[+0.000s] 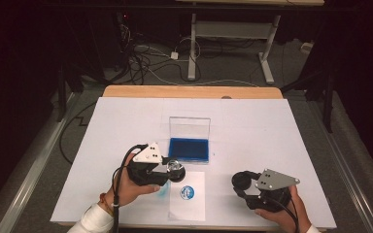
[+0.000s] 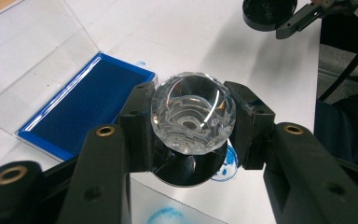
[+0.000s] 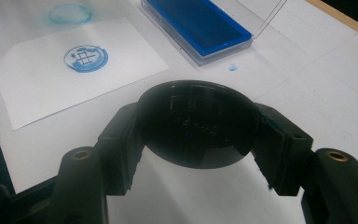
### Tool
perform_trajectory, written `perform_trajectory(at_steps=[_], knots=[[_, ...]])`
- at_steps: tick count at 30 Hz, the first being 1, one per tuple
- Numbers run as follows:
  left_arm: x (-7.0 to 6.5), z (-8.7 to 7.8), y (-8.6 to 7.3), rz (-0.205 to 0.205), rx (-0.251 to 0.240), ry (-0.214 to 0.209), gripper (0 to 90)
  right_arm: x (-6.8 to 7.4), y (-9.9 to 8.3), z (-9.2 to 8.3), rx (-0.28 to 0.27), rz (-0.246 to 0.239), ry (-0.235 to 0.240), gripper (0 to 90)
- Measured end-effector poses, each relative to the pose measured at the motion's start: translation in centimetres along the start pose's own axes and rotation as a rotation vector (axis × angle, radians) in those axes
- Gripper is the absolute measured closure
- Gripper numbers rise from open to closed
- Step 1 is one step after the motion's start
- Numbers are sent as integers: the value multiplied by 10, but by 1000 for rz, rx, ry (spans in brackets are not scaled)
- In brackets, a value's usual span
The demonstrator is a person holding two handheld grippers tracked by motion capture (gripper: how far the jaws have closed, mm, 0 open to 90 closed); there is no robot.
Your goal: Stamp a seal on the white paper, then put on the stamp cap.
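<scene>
Your left gripper pinches the crystal-topped stamp just above the paper, beside its round blue print; your right gripper clamps the black cap, well apart. Bring the two together squarely and keep the inked face off the table

A white sheet covers the wooden table almost edge to edge. Beyond its far edge, cables sprawl across the grey floor, and a white desk frame stands further back. Dark surroundings close in left and right.
</scene>
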State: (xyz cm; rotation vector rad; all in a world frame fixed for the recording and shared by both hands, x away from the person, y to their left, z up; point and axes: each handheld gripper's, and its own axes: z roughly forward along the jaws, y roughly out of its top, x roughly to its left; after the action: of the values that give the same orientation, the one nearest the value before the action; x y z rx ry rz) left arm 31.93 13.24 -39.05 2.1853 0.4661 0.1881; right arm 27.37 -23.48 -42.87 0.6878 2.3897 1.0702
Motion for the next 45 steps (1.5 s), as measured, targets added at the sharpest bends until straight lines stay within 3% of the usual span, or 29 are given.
perform_trajectory(at_steps=[10, 23, 36, 45], knots=[[8, -14, -1, -13, -46, 20, 545, -3, 0, 2, -1, 7, -2, 387], [17, -24, -5, -32, -67, 44, 545, -3, 1, 4, 1, 2, 0, 387], [15, -28, -6, -27, -73, 49, 545, -3, 3, 4, -8, 4, 3, 387], [11, -26, -2, -18, -97, 25, 545, -6, 2, 5, -12, 18, 7, 387]])
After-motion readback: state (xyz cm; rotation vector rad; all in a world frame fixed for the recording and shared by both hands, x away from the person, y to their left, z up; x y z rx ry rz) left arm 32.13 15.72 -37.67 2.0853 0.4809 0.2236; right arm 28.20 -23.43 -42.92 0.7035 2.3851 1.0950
